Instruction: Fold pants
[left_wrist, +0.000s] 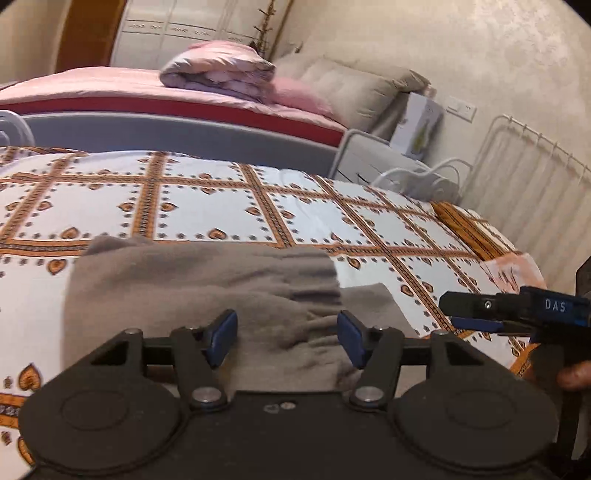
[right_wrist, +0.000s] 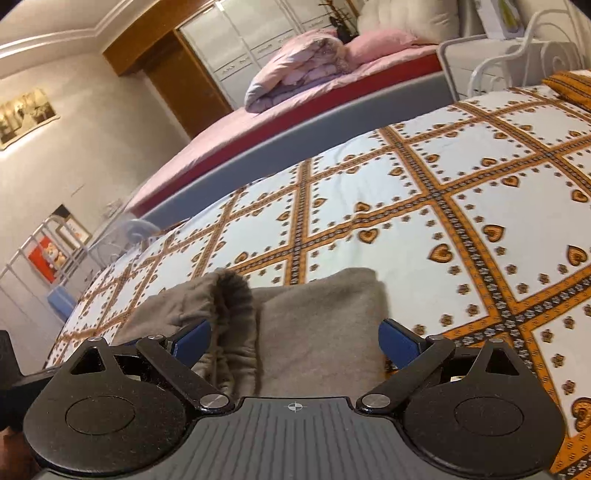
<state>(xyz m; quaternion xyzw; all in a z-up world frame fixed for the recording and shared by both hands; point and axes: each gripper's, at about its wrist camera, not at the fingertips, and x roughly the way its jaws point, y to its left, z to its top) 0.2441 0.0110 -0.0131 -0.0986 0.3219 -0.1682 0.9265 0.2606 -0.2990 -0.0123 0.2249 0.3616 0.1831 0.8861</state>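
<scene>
The pants (left_wrist: 207, 291) are grey-brown, of soft fleecy cloth, and lie folded in a thick, layered bundle on the bed (left_wrist: 207, 206), near its front edge. On the bed's white cover with orange bands and hearts they make a rough rectangle. A ribbed, gathered band crosses the top layer, its edge curled up into a dark open fold in the right wrist view (right_wrist: 236, 295). A flatter lower layer sticks out beside the bundle toward the bed's head end.
</scene>
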